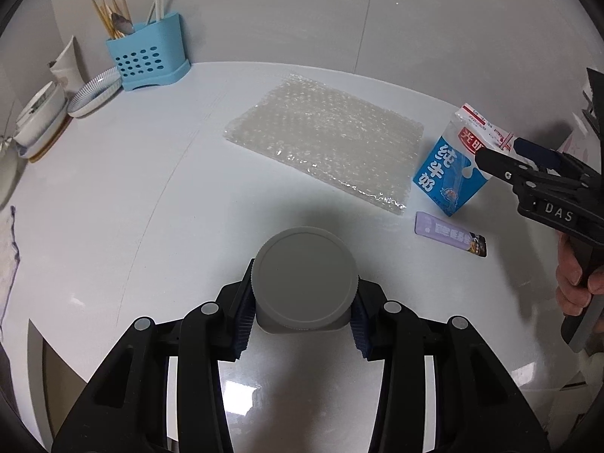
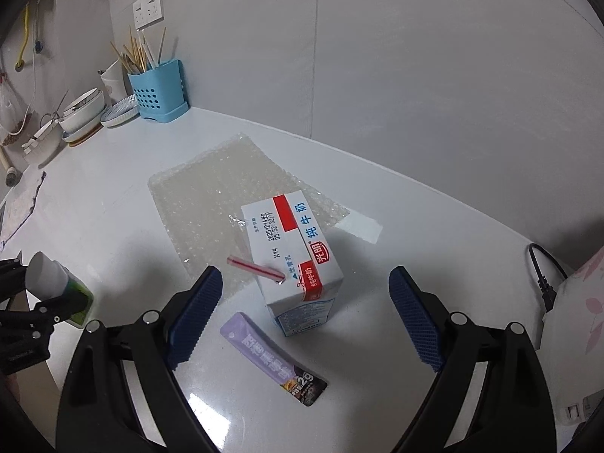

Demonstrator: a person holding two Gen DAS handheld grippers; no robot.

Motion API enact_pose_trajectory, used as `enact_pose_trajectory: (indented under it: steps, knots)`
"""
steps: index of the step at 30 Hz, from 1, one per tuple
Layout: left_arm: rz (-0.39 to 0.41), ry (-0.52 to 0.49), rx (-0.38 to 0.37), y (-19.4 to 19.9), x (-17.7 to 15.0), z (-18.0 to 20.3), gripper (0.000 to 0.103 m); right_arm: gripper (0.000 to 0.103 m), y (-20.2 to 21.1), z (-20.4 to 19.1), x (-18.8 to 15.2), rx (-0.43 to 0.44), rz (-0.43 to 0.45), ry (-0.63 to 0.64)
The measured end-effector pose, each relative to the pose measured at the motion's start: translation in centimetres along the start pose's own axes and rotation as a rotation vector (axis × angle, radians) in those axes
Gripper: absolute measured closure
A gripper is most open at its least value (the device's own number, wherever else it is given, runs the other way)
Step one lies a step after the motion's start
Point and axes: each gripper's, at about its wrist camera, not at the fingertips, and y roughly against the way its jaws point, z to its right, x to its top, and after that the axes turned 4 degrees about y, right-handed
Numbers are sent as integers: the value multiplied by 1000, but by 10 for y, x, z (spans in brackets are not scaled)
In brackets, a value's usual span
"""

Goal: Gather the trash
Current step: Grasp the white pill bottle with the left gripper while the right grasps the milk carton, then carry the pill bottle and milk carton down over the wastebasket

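Note:
My left gripper [image 1: 302,302] is shut on a bottle with a grey round cap [image 1: 304,275], held above the white counter [image 1: 132,188]. From the right wrist view the bottle [image 2: 53,283] shows a green body, at the far left. A blue and white milk carton [image 2: 298,264] with a red-striped straw [image 2: 253,266] stands upright beside a sheet of bubble wrap [image 2: 211,204]. My right gripper [image 2: 305,279] is open, its fingers spread on either side of the carton's top without touching it. A purple sachet [image 2: 271,358] lies flat in front of the carton.
A blue utensil holder [image 1: 147,56] with chopsticks stands at the back left, with plates and bowls [image 1: 94,92] beside it. A cloth [image 1: 7,249] lies at the left edge. A black cable [image 2: 543,283] and a floral item sit at the right.

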Motion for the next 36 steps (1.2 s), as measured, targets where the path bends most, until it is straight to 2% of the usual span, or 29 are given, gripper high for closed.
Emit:
enact_pose_trajectory:
  steps: [2, 4, 5, 14, 23, 36]
  knots:
    - [1, 12, 0, 3, 0, -5, 61, 29, -5, -3, 1, 8, -15, 9]
    - [3, 16, 2, 7, -1, -8, 61, 45, -10, -7, 0, -1, -28, 23]
    - [3, 18, 3, 8, -2, -9, 61, 60, -11, -8, 0, -3, -39, 26]
    - [14, -1, -18, 17, -3, -10, 61, 59, 15, -15, -2, -64, -3, 2]
    - [39, -56, -75, 36, -13, -8, 61, 59, 56, -30, -14, -106, 25, -65]
    - [59, -126, -147, 73, -34, -32, 61, 59, 117, -82, -44, -166, 41, -158]
